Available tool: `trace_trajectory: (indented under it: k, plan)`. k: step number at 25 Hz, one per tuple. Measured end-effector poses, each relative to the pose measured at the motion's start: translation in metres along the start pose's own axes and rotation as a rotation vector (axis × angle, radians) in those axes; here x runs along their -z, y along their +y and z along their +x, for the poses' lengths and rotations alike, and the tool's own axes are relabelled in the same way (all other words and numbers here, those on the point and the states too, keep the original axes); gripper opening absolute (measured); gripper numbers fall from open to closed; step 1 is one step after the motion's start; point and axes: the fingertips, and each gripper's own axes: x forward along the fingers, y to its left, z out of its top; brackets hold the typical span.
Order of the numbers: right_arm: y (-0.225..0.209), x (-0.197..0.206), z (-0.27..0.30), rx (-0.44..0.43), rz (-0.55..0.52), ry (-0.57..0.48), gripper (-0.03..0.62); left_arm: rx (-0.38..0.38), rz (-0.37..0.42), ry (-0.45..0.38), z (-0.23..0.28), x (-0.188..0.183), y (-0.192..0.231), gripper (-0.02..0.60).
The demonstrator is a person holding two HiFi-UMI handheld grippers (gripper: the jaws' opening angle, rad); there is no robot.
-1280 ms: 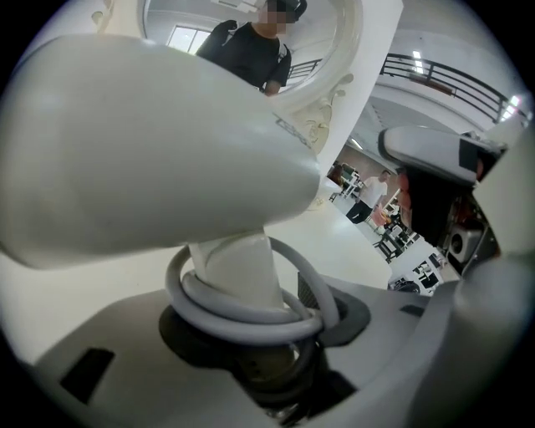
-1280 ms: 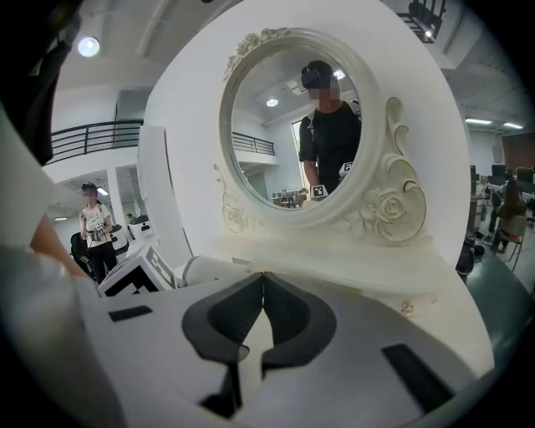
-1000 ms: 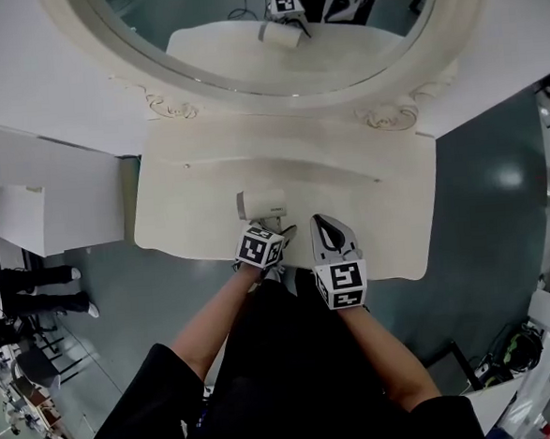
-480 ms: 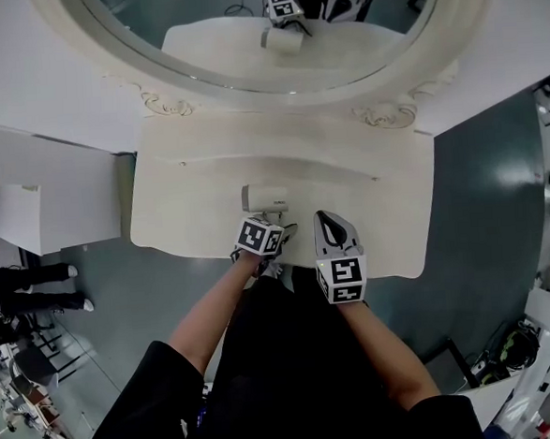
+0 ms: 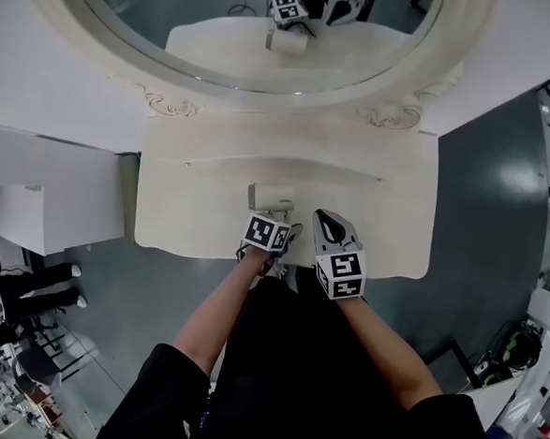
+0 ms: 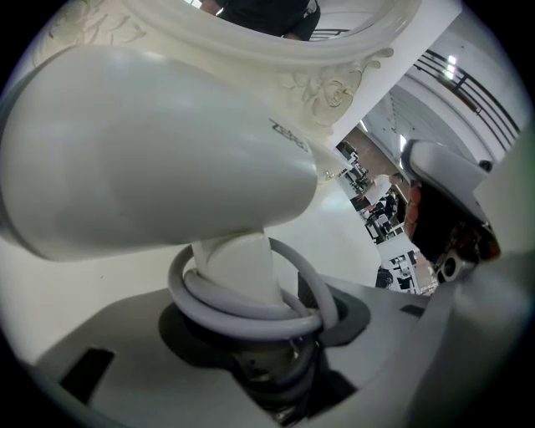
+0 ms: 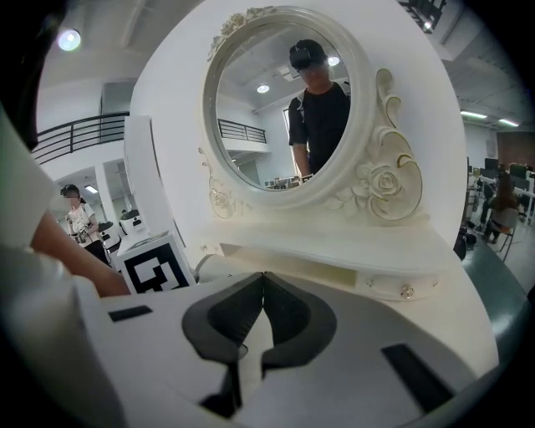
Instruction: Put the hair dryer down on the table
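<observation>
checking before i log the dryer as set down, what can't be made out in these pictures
- Whether the hair dryer rests on the dressing table: the head view looks steeply down, and the left gripper covers its handle.
- The dryer's left end: cut off by the left gripper view's edge.
- Print on its body: too small to read, left gripper view.

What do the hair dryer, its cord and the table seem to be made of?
The hair dryer looks like smooth white plastic: light fades evenly across its rounded body. The cord wound round its handle seems grey rubber or soft plastic, matte and bent in loops. The table appears to be cream-painted wood or moulded board; which one cannot be told.
</observation>
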Motion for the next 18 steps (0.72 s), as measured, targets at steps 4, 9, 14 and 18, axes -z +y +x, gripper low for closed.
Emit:
trace_trajectory:
  k: [4, 9, 14, 18]
  plan:
    - [0.007, 0.004, 0.002, -0.031, 0.001, 0.021, 0.017, -0.011, -0.006, 0.041, 0.001, -0.001, 0.001, 0.252]
    - [0.007, 0.009, -0.002, -0.021, 0.013, 0.030, 0.017, -0.004, -0.017, 0.047, 0.001, 0.000, 0.000, 0.253]
    - [0.009, 0.013, -0.007, -0.038, 0.034, 0.041, 0.017, -0.027, -0.034, 0.067, 0.002, -0.001, 0.001, 0.256]
    - [0.008, 0.016, -0.012, -0.041, 0.032, 0.047, 0.017, -0.088, 0.004, 0.094, 0.002, 0.002, 0.003, 0.258]
